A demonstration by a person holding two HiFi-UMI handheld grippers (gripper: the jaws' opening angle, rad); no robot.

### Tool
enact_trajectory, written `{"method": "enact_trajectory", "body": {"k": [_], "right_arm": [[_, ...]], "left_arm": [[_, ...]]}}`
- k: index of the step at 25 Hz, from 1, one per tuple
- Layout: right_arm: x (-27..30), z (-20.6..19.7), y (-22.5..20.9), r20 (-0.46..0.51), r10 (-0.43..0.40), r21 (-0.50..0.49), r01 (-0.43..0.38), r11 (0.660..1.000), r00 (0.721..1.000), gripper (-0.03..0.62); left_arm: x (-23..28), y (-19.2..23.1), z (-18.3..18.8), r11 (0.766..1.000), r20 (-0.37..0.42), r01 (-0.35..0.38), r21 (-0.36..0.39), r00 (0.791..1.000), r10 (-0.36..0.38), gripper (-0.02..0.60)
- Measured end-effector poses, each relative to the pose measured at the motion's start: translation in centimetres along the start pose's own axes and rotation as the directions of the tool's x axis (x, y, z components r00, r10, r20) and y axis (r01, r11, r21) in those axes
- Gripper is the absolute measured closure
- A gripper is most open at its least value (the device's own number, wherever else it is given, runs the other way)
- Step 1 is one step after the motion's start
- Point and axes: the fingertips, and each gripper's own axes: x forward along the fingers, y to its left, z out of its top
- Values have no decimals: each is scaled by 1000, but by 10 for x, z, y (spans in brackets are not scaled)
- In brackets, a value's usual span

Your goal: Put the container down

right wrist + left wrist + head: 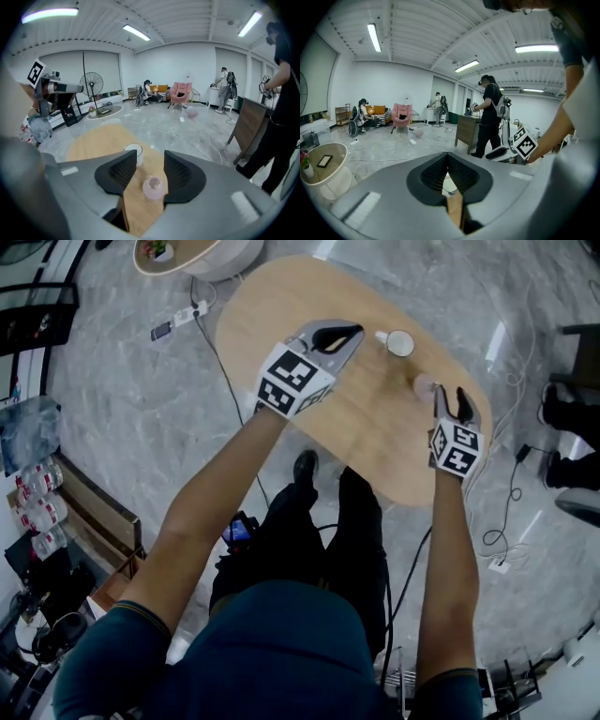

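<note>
The pink container (pixel 153 187) sits on the table (pixel 93 140), down between the wide-open jaws of the right gripper (pixel 150 161), which touch nothing, and the left gripper (pixel 446 156) is closed and empty, so the job looks done.

**Desk** (pixel 281 315): pale wood-grain top, smooth and matt.
**Floor** (pixel 141 418): grey veined, stone-look tiles, polished enough to mirror the ceiling lights.
**Left tongs** (pixel 447 154) and **right tongs** (pixel 150 151): grey moulded plastic shells, matt. Their pads (pixel 124 170) are black, finely ribbed and rubber-like.
**Marker cube** (pixel 292 379): matt white faces printed with black squares.
**Container** (pixel 153 188): translucent pink, plastic-looking, faintly glossy.
**Cup** (pixel 400 343): smooth white with a slight sheen; material cannot be told.
**Sleeve** (pixel 122 652): teal cloth, matt.
</note>
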Motion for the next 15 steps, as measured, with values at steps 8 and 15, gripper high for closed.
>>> {"method": "enact_trajectory", "body": {"k": [8,15], "right_arm": [[-101,102,39,162,3,13,-5,1000,987,447],[-214,192,89,342,25,-15,-21,1000,939,583]], "left_arm": [[-73,5,79,1000,79,-6,-21,997,8,584],[-135,-4,143,1000,135,-5,-13,991,7,584]]}}
